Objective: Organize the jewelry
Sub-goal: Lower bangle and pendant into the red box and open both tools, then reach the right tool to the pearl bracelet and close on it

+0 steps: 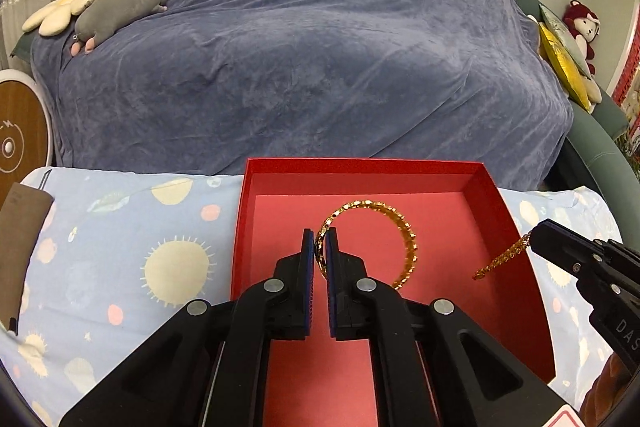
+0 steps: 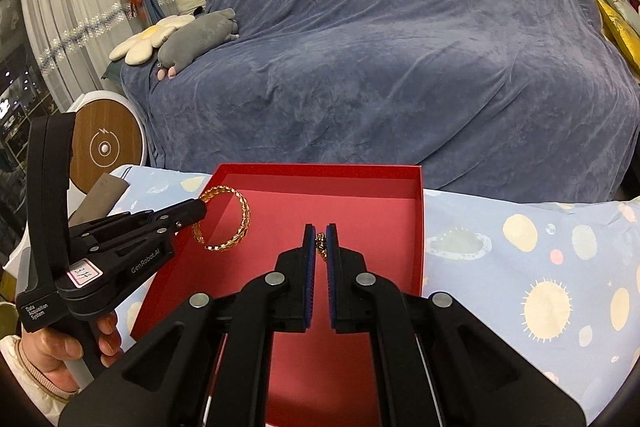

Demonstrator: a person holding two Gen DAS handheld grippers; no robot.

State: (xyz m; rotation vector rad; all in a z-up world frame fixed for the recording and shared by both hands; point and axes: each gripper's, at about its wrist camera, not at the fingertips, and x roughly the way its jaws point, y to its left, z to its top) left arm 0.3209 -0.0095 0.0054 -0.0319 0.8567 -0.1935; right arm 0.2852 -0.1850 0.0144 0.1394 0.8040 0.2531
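At the bottom centre of the left wrist view, the left claw (image 1: 319, 241) has its blue pads almost together, pinching the rim of a gold bangle (image 1: 400, 227). The bangle stands on edge above the floor of an open red box (image 1: 480, 179), its loop curving off to the right of the fingers. At the right edge of the same frame the right claw (image 1: 534, 233) reaches in, and a short gold chain (image 1: 500, 259) dangles from its tip over the box's right wall.

In the right wrist view, the right claw (image 2: 320, 239) fills the lower centre, its pads nearly touching and clamped on the gold chain (image 2: 320, 243), of which only a few links show between the fingers. To the left, the left claw (image 2: 202, 205) comes in from the lower left, held by a person's hand (image 2: 60, 351) in a pale sleeve, with the bangle (image 2: 236, 219) hanging over the left side of the red box (image 2: 320, 171).

The box rests on a pale blue cloth (image 1: 120, 227) printed with suns and planets; what lies beneath the cloth cannot be told. Behind it rises a sofa under a blue-grey cover (image 1: 320, 47). In the upper left of that frame lie a grey plush toy (image 1: 124, 7) and a flower-shaped cushion (image 1: 68, 7), and a round wood-faced device (image 1: 20, 143) stands at the left edge.
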